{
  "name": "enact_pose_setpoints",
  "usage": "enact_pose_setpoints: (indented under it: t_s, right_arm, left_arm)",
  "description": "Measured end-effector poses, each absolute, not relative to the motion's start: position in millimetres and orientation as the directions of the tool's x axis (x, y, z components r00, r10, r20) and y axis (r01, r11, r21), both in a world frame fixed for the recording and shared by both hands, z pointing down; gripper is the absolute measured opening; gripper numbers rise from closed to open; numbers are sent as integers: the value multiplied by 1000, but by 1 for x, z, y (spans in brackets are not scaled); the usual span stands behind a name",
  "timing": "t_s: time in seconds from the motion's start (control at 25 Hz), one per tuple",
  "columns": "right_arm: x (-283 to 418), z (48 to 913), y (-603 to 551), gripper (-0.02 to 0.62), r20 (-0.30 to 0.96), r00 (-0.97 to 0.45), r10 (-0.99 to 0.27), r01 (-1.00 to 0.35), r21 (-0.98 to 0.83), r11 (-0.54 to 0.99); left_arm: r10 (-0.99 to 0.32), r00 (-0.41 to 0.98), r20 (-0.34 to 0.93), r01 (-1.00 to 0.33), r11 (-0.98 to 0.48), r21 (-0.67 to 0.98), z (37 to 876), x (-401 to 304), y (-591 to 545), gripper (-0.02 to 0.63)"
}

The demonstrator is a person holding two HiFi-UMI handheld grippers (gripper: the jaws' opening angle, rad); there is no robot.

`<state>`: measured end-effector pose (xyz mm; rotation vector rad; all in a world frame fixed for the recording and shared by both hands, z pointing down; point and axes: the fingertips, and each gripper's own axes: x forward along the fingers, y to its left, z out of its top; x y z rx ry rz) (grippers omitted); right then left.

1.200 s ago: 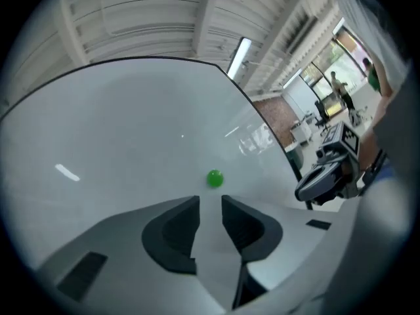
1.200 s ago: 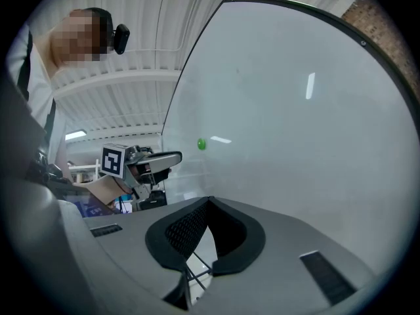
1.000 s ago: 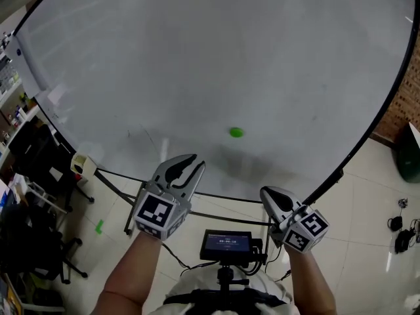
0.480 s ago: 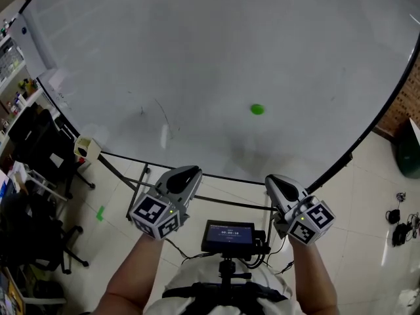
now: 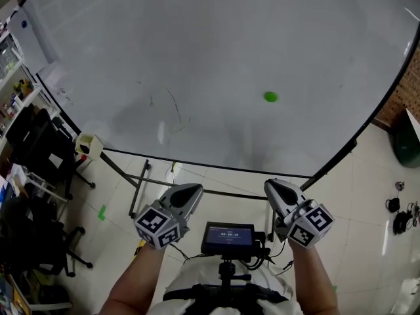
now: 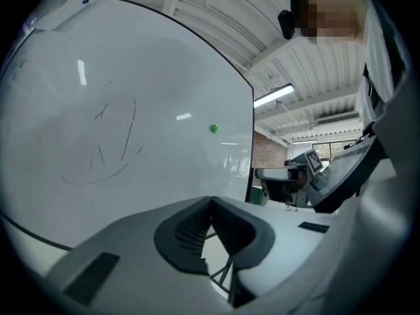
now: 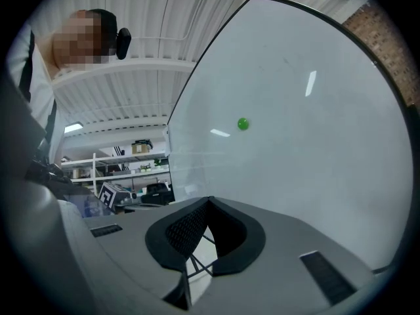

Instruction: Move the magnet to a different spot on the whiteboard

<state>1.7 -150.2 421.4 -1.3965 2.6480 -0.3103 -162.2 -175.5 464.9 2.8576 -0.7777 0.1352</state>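
A small green round magnet (image 5: 270, 97) sticks to the large whiteboard (image 5: 197, 58), right of its middle. The same magnet (image 6: 213, 128) shows far off in the left gripper view, and as a green dot, the magnet (image 7: 243, 124), in the right gripper view. My left gripper (image 5: 186, 193) hangs low, well below the board's lower edge, shut with nothing between its jaws. My right gripper (image 5: 277, 190) is level with it on the right, also shut and empty. Both are far from the magnet.
Faint pen strokes (image 5: 172, 110) mark the board's left-middle. The board's stand and frame bars (image 5: 141, 186) run under it. Shelving and black chairs (image 5: 33, 169) crowd the left. A small screen (image 5: 227, 238) sits at my chest. Cables (image 5: 399, 222) lie on the tiled floor.
Both grippers have dropped lower and away from the board. The left gripper's jaws have gone from open to shut. The magnet sits higher and further right in view.
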Motion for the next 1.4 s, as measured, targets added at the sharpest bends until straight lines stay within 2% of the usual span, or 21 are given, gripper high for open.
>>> enact_pose_setpoints:
  t_s: [0.48, 1.08, 1.4]
  right_arm:
    - [-15, 462, -117, 29, 32, -548, -836, -800, -311, 513]
    - [-39, 469, -123, 29, -7, -571, -821, -779, -312, 544]
    - [-29, 474, -123, 29, -6, -540, -841, -789, -345, 509]
  left_arm:
    - [-381, 916, 126, -400, -896, 191, 492, -173, -139, 34]
    - [-379, 916, 130, -398, -900, 178, 507, -187, -145, 34]
    - [-357, 925, 133, -377, -909, 180, 507, -180, -150, 34]
